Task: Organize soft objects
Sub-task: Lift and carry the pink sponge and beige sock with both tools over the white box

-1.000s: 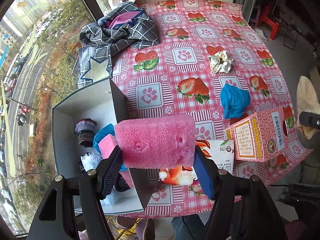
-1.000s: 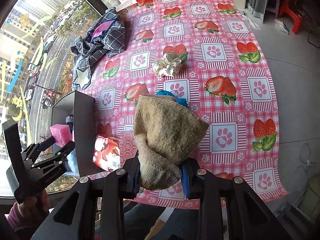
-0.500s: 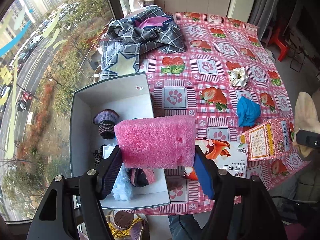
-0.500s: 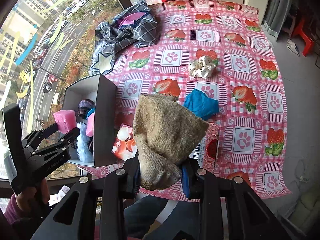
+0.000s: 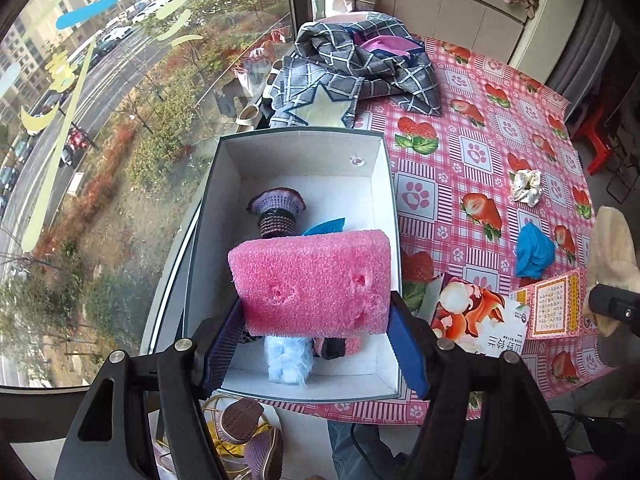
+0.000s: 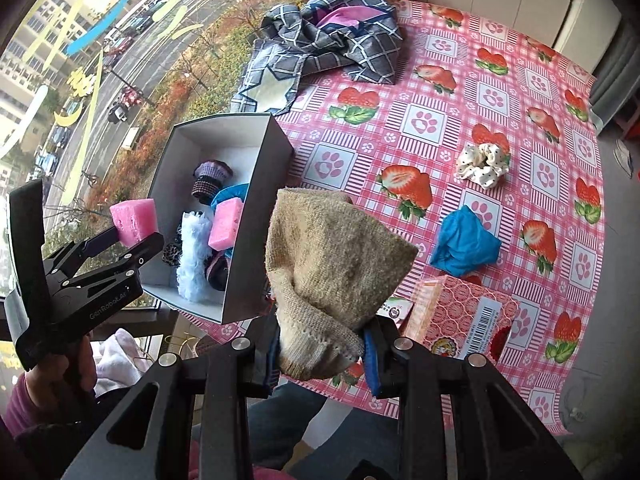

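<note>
Broadly, we are working at a worktop (image 6: 460, 92) covered in a pink check cloth printed with strawberries and paw prints, set against a large window.

At its window edge sits an open grey box (image 5: 384, 184) with white inner walls. Already lying in it are a pale blue fluffy piece (image 6: 192, 256), a small pink sponge block (image 6: 226, 224), a purple knitted item (image 5: 276, 210) and some blue fabric. A crumpled grey checked cloth (image 6: 340, 40) lies at the far end of the worktop, well apart from the box.

Our left tool (image 5: 316, 344) pinches a pink sponge (image 5: 312, 280) between its two fingers and holds it above the open box, not yet let go. Our right tool (image 6: 320, 344) is pressed on a beige knitted cloth (image 6: 332, 268), held in the air just beside the box, over the near edge of the worktop.

Loose on the worktop are a blue fabric bundle (image 6: 464, 246) and a white spotted scrunchie (image 6: 484, 164), near each other. A pink carton (image 6: 460, 320) and a printed packet (image 5: 476, 320) lie by the near edge.

We judge the sorting partly done: several soft things are boxed, two are in our tools, and at least the bundle, the scrunchie and perhaps the checked cloth remain.
</note>
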A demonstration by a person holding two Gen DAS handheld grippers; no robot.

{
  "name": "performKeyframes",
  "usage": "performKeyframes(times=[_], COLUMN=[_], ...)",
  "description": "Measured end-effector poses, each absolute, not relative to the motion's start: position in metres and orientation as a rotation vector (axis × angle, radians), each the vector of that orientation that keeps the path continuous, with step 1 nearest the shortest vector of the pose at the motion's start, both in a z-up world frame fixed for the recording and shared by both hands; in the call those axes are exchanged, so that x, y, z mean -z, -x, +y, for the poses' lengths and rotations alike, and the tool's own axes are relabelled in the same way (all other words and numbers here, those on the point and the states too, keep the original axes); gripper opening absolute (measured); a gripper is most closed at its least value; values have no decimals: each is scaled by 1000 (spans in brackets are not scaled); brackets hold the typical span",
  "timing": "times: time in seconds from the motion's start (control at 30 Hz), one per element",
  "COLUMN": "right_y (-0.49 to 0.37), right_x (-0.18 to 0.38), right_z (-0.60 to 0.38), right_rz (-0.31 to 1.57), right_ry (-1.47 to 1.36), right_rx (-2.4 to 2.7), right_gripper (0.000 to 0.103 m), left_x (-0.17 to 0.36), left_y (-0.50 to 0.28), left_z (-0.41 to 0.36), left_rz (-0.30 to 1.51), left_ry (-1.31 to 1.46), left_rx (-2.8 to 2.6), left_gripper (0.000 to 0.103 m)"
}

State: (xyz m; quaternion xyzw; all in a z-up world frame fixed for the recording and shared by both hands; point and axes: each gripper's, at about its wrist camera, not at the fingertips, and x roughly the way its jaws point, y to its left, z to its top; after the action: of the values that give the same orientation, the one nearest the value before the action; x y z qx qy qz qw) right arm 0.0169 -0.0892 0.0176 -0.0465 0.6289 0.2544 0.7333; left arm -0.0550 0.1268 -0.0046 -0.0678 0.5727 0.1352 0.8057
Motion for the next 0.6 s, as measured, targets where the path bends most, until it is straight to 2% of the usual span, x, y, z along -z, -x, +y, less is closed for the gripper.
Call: performKeyframes(times=[0.6], right_y=[-5], right_x=[-18], right_z=[-22], right_rz=[1382], right_ry=[250], right_rx=[-682], right_gripper=[33], left_x=[12], left_y=[75], left_z=[165], left_rz=[1232], left_ry=[233], left_rx=[-361], left_gripper=[73])
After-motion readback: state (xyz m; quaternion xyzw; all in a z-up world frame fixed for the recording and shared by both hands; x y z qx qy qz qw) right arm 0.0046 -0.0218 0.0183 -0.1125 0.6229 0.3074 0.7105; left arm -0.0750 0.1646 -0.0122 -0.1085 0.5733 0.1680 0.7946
